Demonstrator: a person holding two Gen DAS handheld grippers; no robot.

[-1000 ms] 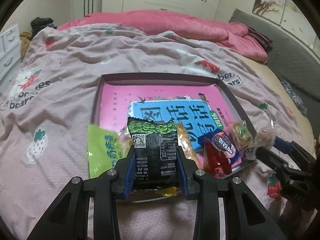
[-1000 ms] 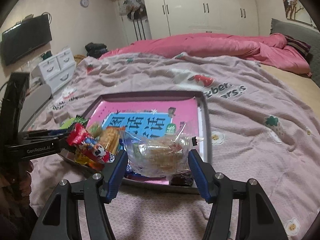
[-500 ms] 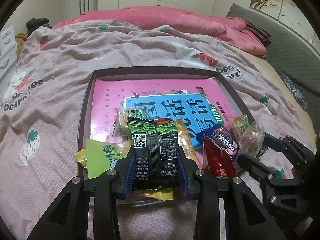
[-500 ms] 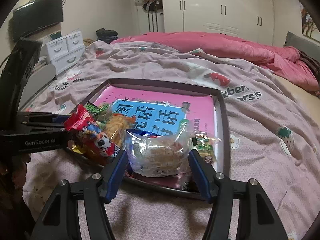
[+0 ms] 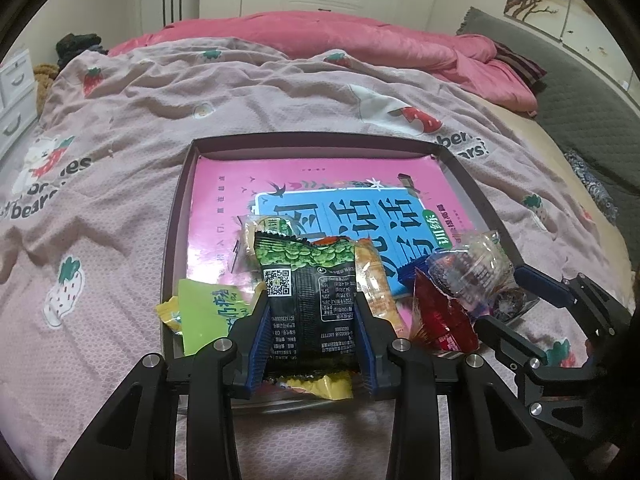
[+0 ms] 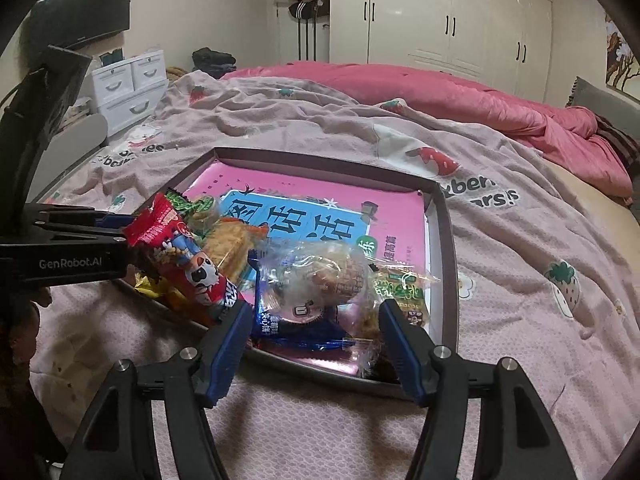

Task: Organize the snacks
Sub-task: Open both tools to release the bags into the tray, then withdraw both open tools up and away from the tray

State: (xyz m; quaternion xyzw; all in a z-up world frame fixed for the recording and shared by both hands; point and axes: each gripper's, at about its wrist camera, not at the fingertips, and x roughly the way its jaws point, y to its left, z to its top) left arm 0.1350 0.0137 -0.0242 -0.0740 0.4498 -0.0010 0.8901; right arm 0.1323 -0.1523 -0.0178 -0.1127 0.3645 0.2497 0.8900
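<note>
A dark-rimmed tray (image 5: 312, 138) (image 6: 320, 160) lies on the bed with a pink book (image 5: 320, 200) (image 6: 396, 224) inside it. My left gripper (image 5: 310, 320) (image 6: 128, 228) is shut on a black snack packet (image 5: 310, 300) printed with green peas, held upright over the tray's near edge. At the tray's near right corner my right gripper (image 6: 312, 320) (image 5: 498, 296) is shut on a clear biscuit packet (image 6: 328, 280) (image 5: 480, 260). That packet rests over a blue packet (image 6: 296, 320). A red packet (image 5: 440, 320) (image 6: 180, 256) leans between the two grippers.
Along the tray's near edge lie a lime green packet (image 5: 208, 312), an orange packet (image 5: 376, 292), a yellow one (image 5: 320, 384) and a green-labelled packet (image 6: 400, 292). Around the tray are a strawberry-print blanket (image 5: 120, 184) and a pink duvet (image 6: 440, 92). White drawers (image 6: 128, 88) stand at the left.
My right gripper has come in from the right with the clear packet to the tray's near right corner and has rolled a little. The left gripper keeps hold of the black packet.
</note>
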